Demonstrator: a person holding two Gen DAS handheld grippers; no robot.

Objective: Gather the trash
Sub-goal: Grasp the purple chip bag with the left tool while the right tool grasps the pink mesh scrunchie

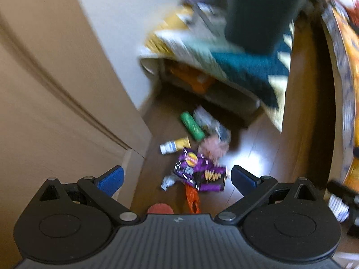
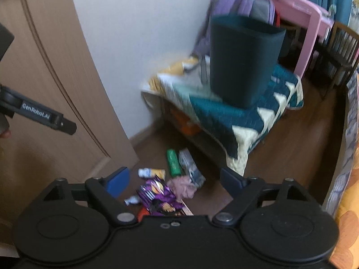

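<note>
Both hand-held grippers, left (image 1: 177,178) and right (image 2: 175,183), gape empty above the floor litter. The purple snack wrapper (image 1: 198,173) lies directly beneath the left one, long axis crosswise between its blue pads.

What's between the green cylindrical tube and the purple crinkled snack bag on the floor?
In the left wrist view, between the green cylindrical tube and the purple crinkled snack bag lie a small white-and-yellow bottle and a crumpled pink wad.
</note>
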